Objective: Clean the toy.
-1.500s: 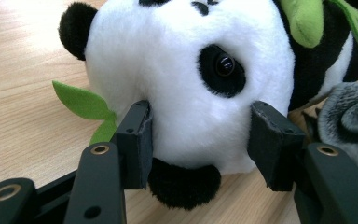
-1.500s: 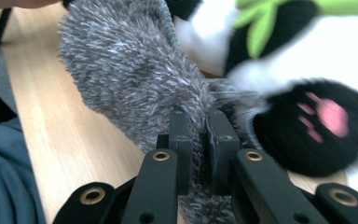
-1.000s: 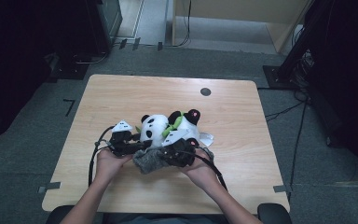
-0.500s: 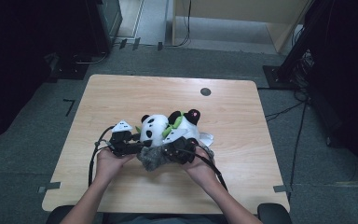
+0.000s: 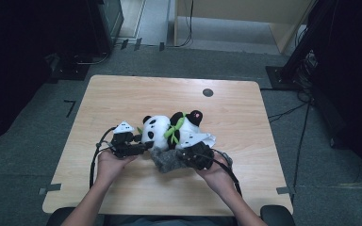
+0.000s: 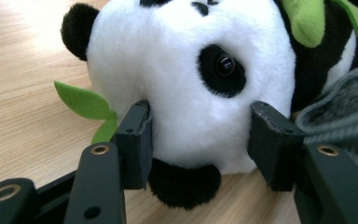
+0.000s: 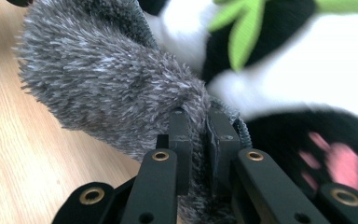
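Clamping the panda's head (image 6: 191, 88), the left tool (image 6: 198, 135) holds while the right tool (image 7: 198, 135) pinches the grey fuzzy cloth (image 7: 107, 88).

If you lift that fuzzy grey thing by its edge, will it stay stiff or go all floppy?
Probably floppy: the grey fuzzy cloth bunches into a soft fold where the right gripper pinches it. It looks light, with long loose fibres and no hard frame. It likely won't slip, since the pile fills the narrow gap between the jaws.
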Demonstrator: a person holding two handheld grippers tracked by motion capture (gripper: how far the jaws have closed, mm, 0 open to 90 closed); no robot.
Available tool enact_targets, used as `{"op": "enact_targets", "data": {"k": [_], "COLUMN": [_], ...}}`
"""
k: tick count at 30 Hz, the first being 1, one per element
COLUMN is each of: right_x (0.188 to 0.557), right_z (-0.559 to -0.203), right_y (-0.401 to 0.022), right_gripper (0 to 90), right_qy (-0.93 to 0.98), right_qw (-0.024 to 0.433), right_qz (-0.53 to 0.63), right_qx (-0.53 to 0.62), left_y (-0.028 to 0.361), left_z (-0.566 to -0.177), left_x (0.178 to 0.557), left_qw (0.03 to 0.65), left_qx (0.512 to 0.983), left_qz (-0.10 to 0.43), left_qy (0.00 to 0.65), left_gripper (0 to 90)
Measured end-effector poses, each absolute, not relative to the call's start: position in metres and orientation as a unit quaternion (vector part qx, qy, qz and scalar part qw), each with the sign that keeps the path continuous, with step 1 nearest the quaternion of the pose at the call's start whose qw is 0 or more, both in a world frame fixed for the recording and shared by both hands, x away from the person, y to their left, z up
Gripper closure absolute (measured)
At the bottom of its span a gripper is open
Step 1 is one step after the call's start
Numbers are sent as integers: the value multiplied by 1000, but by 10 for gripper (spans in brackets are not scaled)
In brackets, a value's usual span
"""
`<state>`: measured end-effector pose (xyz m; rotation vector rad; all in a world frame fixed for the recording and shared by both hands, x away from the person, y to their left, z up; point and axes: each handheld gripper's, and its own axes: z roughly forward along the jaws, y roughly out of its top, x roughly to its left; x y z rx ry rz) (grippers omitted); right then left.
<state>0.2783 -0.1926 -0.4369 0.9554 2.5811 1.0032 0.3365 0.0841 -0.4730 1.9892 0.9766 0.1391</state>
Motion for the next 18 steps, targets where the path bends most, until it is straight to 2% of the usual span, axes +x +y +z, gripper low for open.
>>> {"op": "enact_targets", "data": {"k": [18], "right_x": [265], "right_z": [-429], "right_y": [-249], "right_gripper": [830], "right_qy": [864], "right_qw": [110], "right_qz": [332], "right_qx": [363], "left_y": [83], "left_z": [-472], "left_x": [336], "left_qw": [442], "left_qx": [803], "left_qz": [62], "left_qy": [394], "left_gripper": [459]}}
